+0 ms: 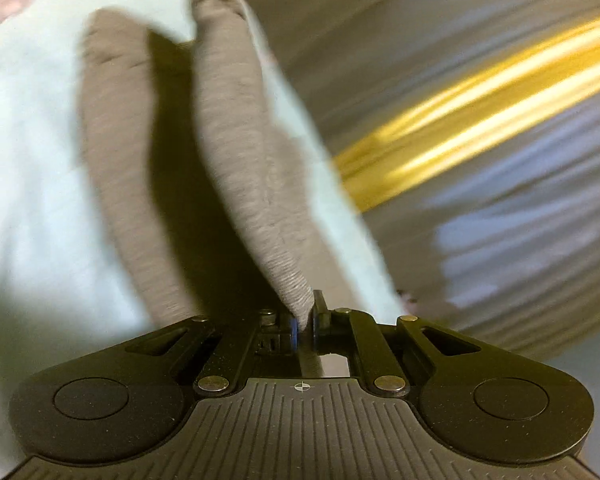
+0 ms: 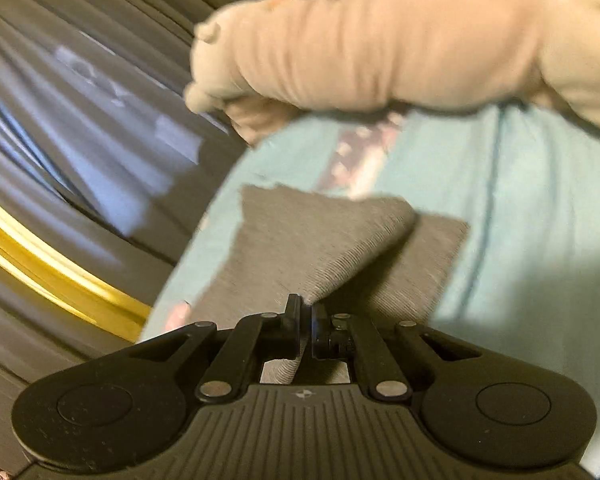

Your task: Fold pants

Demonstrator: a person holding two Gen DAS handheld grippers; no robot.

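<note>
the left gripper (image 1: 306,318) has its fingers pinched on an edge of the grey pants (image 1: 236,152), whose cloth rises from the jaws and drapes over a pale teal bedsheet (image 1: 32,168). the right gripper (image 2: 306,312) likewise nips a corner of the grey pants (image 2: 320,240), which lie partly folded on the teal sheet (image 2: 520,200) just below a beige bundle of cloth (image 2: 380,60). both views are motion-blurred, with a yellow band (image 1: 480,112) off to the side.
</note>
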